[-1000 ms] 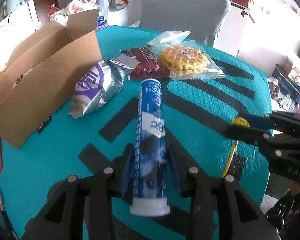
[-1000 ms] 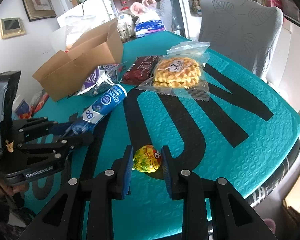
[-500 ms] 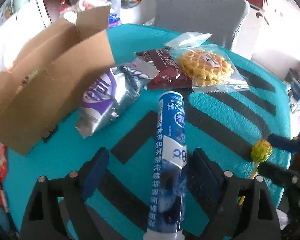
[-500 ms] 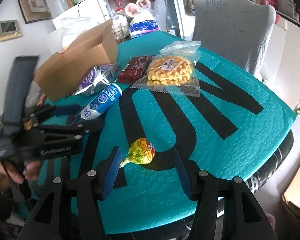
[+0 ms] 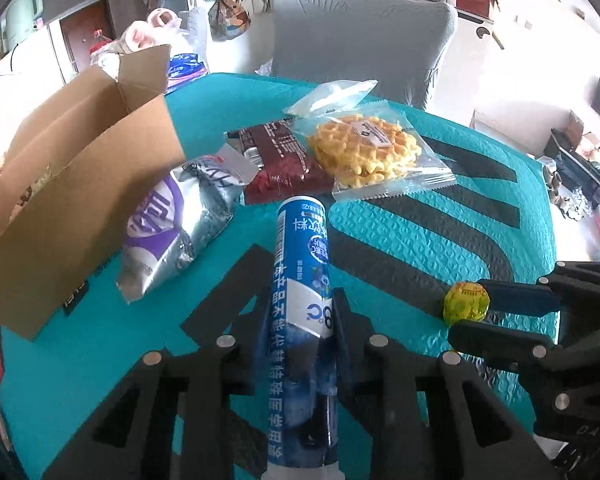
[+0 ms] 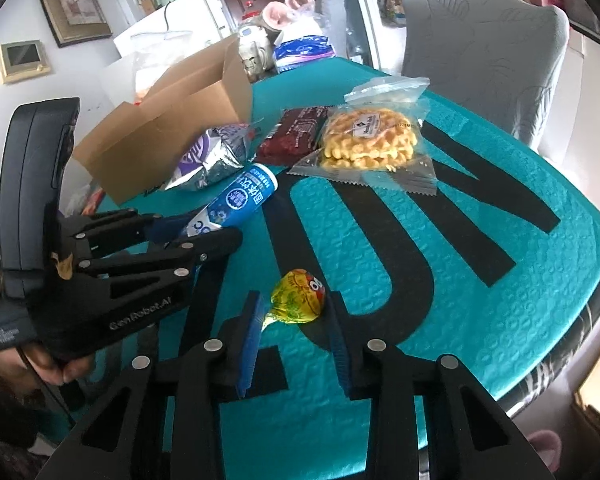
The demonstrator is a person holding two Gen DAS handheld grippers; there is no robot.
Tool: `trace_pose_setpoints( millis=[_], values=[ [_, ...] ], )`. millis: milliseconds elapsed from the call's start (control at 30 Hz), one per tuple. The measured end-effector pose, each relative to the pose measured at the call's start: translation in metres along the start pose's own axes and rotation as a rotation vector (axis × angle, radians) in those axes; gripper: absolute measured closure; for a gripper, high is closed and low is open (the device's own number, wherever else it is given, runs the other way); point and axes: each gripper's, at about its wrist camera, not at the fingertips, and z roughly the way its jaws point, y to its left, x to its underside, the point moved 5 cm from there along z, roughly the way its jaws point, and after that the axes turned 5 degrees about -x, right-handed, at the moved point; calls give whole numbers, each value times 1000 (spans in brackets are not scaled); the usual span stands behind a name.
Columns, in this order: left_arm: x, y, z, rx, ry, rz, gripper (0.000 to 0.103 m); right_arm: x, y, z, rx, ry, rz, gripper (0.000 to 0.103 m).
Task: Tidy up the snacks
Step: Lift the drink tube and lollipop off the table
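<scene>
1. Gripping a blue tube (image 5: 300,308) of drink tablets, my left gripper (image 5: 300,320) has just closed its jaws, and both pads now press the tube's sides near its white cap end; the rest of the tube points away from me across the teal mat (image 5: 400,240).
2. My right gripper (image 6: 294,320), off to the right, has also just been closing. A yellow wrapped lollipop (image 6: 298,296) sits between its blue pads; whether they actually squeeze it I cannot tell.
3. Just beyond the tube's far end lies a dark red snack packet (image 5: 280,160).
4. Touching that packet on its right is a clear bag of golden waffles (image 5: 364,152).
5. Ahead and to the left of my left gripper lies a silver and purple crisp bag (image 5: 172,224), resting against an open cardboard box (image 5: 72,192).
6. Past the table's far edge stands a grey covered chair (image 5: 360,36).
</scene>
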Motion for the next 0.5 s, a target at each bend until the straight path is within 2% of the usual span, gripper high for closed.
trace_pose_setpoints(
  millis=[133,267,333,500],
  values=[
    [2,7,0,13,13,-32,75,-4,-2,3,5,1,23,71],
    [9,11,-5,14,22,-55,75,-4,1,6,34,-25,-13,71],
    [13,13,-8,8,28,-62,75,-3,2,6,58,-29,-36,75],
    [23,18,-19,-7,16,-91,75,-1,1,0,4,-34,-12,76]
  ],
)
